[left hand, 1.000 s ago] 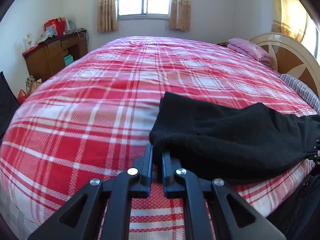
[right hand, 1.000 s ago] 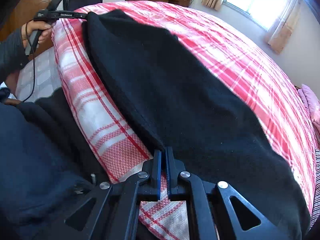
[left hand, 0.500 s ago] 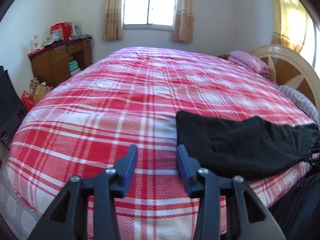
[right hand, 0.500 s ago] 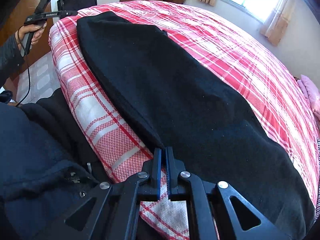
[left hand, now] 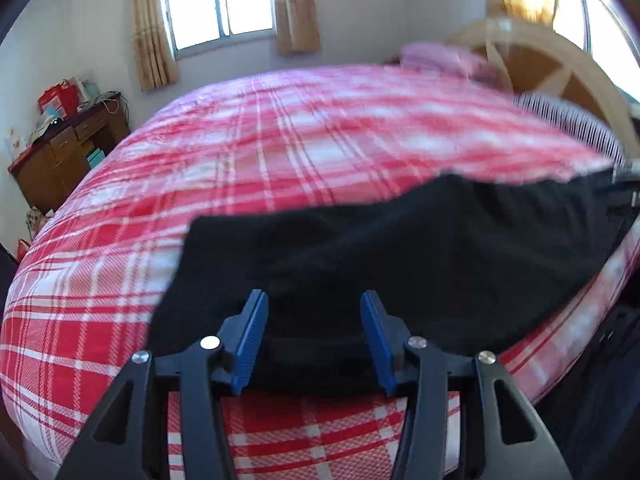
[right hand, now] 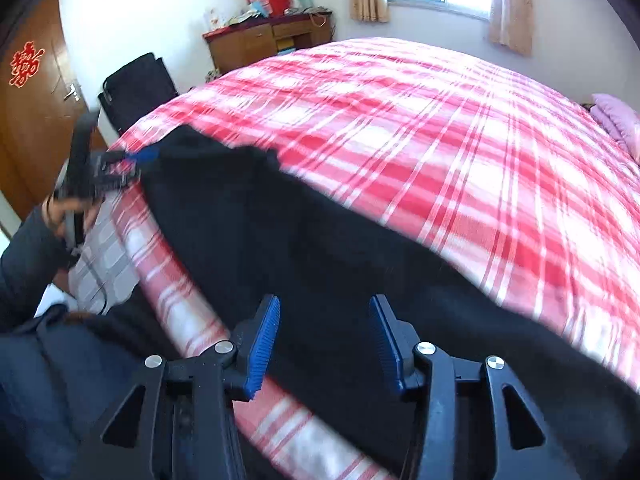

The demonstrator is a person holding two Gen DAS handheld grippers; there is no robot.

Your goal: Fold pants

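Black pants (left hand: 400, 248) lie flat along the near edge of a bed with a red plaid cover (left hand: 280, 140). My left gripper (left hand: 313, 300) hovers over one end of them, its jaws opening; the cloth lies beneath the blue pads, not pinched. In the right wrist view the pants (right hand: 280, 240) stretch from lower right to upper left. My right gripper (right hand: 325, 302) hangs above their near part, jaws opening too, pads clear of the fabric. The left gripper (right hand: 140, 160) shows at the pants' far end, held by a hand (right hand: 60, 212).
A wooden desk (left hand: 60, 152) with clutter stands by the window wall, and a black chair (right hand: 136, 84) beside the bed. The headboard (left hand: 560, 80) and a pink pillow (left hand: 440, 56) are at the bed's right end. The person's dark clothing (right hand: 40, 380) fills the lower left.
Both grippers have let go of the pants' edge and spread their jaws. The left one has shifted right over the cloth; the right one has lifted and rolled.
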